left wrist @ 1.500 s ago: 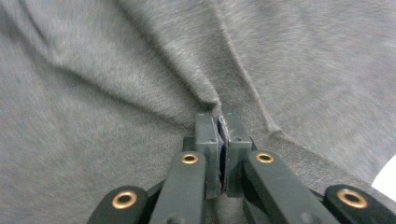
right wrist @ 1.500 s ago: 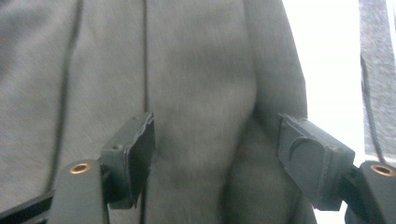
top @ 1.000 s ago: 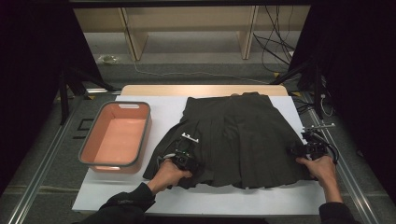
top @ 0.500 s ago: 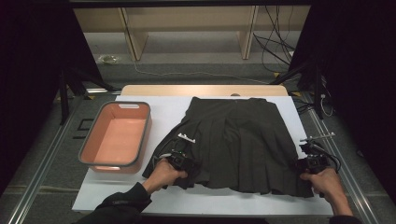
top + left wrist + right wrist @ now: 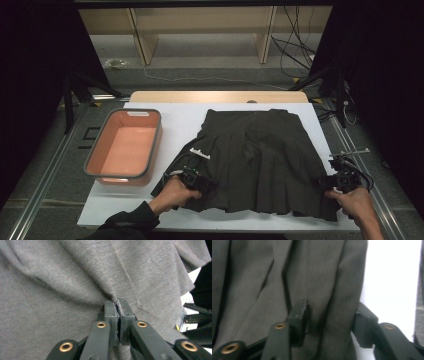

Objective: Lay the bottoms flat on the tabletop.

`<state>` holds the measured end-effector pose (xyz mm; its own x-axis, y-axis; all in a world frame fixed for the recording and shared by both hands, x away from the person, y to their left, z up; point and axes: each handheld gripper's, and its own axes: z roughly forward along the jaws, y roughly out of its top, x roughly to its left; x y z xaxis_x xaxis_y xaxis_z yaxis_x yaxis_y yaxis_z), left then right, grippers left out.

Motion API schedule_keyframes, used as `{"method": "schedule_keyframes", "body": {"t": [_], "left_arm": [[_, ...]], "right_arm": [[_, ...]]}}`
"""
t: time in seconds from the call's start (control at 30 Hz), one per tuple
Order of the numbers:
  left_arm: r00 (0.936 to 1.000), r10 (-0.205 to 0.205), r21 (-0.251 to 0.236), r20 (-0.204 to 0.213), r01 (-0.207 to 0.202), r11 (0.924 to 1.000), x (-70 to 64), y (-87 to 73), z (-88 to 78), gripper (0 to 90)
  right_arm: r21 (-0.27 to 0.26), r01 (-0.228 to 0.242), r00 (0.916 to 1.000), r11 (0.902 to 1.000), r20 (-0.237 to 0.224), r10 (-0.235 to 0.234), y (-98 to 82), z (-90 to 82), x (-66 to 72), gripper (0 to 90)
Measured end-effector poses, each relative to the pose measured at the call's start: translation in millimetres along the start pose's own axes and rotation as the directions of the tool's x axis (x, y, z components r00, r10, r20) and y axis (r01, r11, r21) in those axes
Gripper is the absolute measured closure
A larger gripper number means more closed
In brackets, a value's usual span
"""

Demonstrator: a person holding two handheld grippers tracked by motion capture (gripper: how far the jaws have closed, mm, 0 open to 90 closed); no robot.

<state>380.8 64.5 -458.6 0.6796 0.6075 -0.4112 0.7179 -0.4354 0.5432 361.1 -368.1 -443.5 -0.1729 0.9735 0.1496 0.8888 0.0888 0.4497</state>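
One dark pleated skirt (image 5: 255,160) lies flat on the white table (image 5: 185,125), to the right of the single orange bin (image 5: 125,146), waistband at the far side and hem toward me. My left tongs (image 5: 117,305) are clamped on a pinch of the skirt's cloth at its near left corner, jaws pressed together with the fabric caught between them. My right tongs (image 5: 329,317) sit at the skirt's near right corner with the jaws apart; they have just been opening, and a fold of the hem lies between them without being squeezed.

I judge the skirt light and limp: it will sag, slide and bunch wherever it is not held, and the pleats will fan out or collapse if I drag one side alone. It is not fragile or slippery, and a thin pinch holds well. The best holds are the two near hem corners, or the side seams beside them, gripped through all layers so the skirt moves as one piece.

Count: one skirt, one bin, two tongs.
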Motion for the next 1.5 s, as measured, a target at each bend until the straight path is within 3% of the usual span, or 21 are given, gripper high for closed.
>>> {"method": "schedule_keyframes", "body": {"t": [0.13,0.2,0.27,0.33,0.43,0.5,0.63,0.73,0.83,0.97,1.07,1.13,1.27,1.33,1.37,1.5], "left_arm": [[0.9999,0.0,-0.049,-0.014,-0.001,0.9988,5.0,6.3,-13.5,73.8],[0.9985,-0.003,-0.079,-0.054,-0.001,0.9968,10.5,10.4,-24.0,63.9],[0.9911,-0.017,-0.122,-0.132,0.001,0.9925,19.9,15.5,-34.5,58.0],[0.9856,-0.051,-0.145,-0.161,0.028,0.989,28.3,19.2,-40.6,52.2],[0.9681,-0.076,-0.151,-0.239,0.04,0.9877,41.2,24.0,-44.7,44.9],[0.9601,-0.105,-0.164,-0.259,0.064,0.9845,49.1,25.2,-44.5,41.4],[0.9476,-0.132,-0.138,-0.291,0.095,0.9859,60.6,24.4,-38.3,38.5],[0.9417,-0.131,-0.106,-0.31,0.103,0.989,66.4,23.0,-31.9,36.5],[0.9302,-0.143,-0.082,-0.338,0.122,0.9891,71.5,21.0,-24.0,34.3],[0.9262,-0.126,-0.023,-0.355,0.126,0.9918,74.7,17.1,-12.5,33.8],[0.9256,-0.122,-0.008,-0.358,0.128,0.9917,77.3,15.1,-8.8,39.5],[0.9183,-0.115,-0.015,-0.379,0.118,0.9929,76.6,13.6,-9.1,46.3],[0.9104,-0.113,-0.03,-0.398,0.11,0.9934,80.0,10.7,-12.1,64.1],[0.9148,-0.103,-0.024,-0.391,0.102,0.9945,81.2,10.1,-13.6,72.5],[0.9201,-0.109,-0.026,-0.376,0.107,0.9939,81.2,9.7,-13.4,76.2],[0.9209,-0.066,-0.01,-0.384,0.067,0.9977,75.2,8.9,-10.1,86.4]], "right_arm": [[-0.049,-0.011,0.9998,0.9987,0.012,0.012,13.2,-0.4,-4.7,46.7],[-0.073,-0.009,0.9999,0.9973,0.008,0.009,19.8,0.6,-6.6,44.6],[-0.087,-0.013,0.9999,0.9961,0.002,0.013,25.6,2.6,-8.3,43.8],[-0.088,-0.021,0.9998,0.9959,-0.005,0.021,30.2,6.4,-10.6,42.4],[-0.089,-0.041,0.999,0.9952,-0.018,0.04,34.8,11.7,-13.0,41.0],[-0.084,-0.04,0.9992,0.9956,-0.011,0.039,35.9,14.0,-12.7,40.1],[-0.084,-0.035,0.9994,0.9959,-0.005,0.034,37.1,17.3,-11.6,38.7],[-0.074,-0.036,0.9993,0.9966,-0.003,0.036,37.6,20.4,-12.9,38.0],[-0.072,-0.04,0.9992,0.9966,-0.012,0.039,38.0,23.7,-14.8,37.7],[-0.059,-0.039,0.9991,0.9975,-0.016,0.038,39.5,28.4,-16.1,37.5],[-0.053,-0.038,0.9992,0.9979,-0.014,0.037,41.1,30.8,-15.7,37.6],[-0.044,-0.034,0.9994,0.9984,-0.012,0.033,41.9,33.0,-15.3,39.3],[-0.021,-0.043,0.9987,0.9989,-0.03,0.042,41.7,37.2,-15.5,47.8],[-0.012,-0.058,0.9977,0.9982,-0.036,0.057,41.1,38.7,-14.8,51.9],[-0.011,-0.059,0.9975,0.9982,-0.041,0.058,40.7,39.1,-14.6,53.8],[0.005,-0.048,0.998,0.9988,-0.041,0.048,40.3,39.0,-11.6,62.5]]}}
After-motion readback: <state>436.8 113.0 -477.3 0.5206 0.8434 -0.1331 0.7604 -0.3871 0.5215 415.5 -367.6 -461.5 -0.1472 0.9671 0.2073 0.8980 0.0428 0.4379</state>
